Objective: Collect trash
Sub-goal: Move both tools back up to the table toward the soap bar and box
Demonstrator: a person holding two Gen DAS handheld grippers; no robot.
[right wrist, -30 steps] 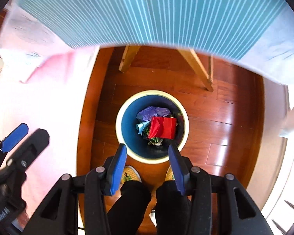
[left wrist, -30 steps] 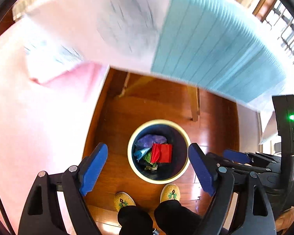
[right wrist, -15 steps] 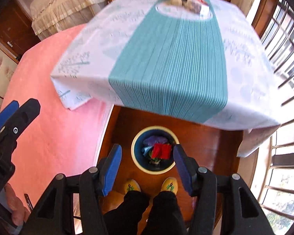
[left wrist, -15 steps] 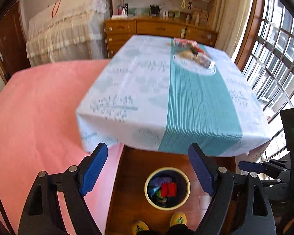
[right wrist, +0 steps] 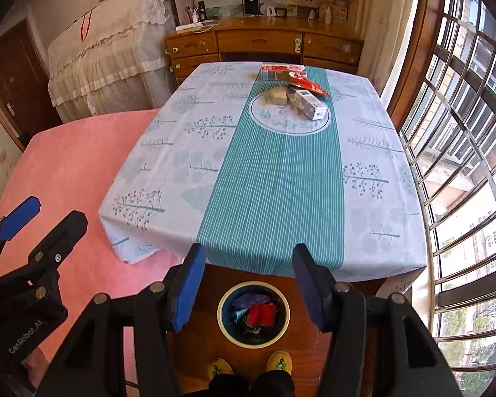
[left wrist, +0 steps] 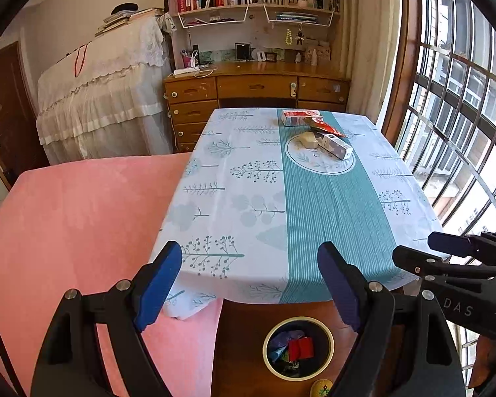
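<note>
Trash lies at the far end of the table (left wrist: 234,198): a red-and-white box (left wrist: 299,117), a red wrapper (left wrist: 327,129), a beige crumpled lump (left wrist: 306,139) and a white carton (left wrist: 335,145). The right wrist view shows the same box (right wrist: 282,71), wrapper (right wrist: 309,84), lump (right wrist: 277,96) and carton (right wrist: 309,102). On the floor below the table's near edge, a blue bin (left wrist: 297,319) (right wrist: 220,314) holds red, purple and blue scraps. My left gripper (left wrist: 249,264) and right gripper (right wrist: 249,258) hang open and empty above the bin, near the table edge.
A pink-covered bed (left wrist: 82,215) fills the left side. A wooden desk with drawers (left wrist: 258,89) and a lace-draped cabinet (left wrist: 99,99) stand beyond the table. A barred window (left wrist: 463,115) runs along the right. A person's feet in yellow slippers (right wrist: 281,362) stand by the bin.
Both grippers rose from low over the bin, under the tablecloth's edge, to above table height and tilted up, so the tabletop and its trash came into view. The right jaws widened.
</note>
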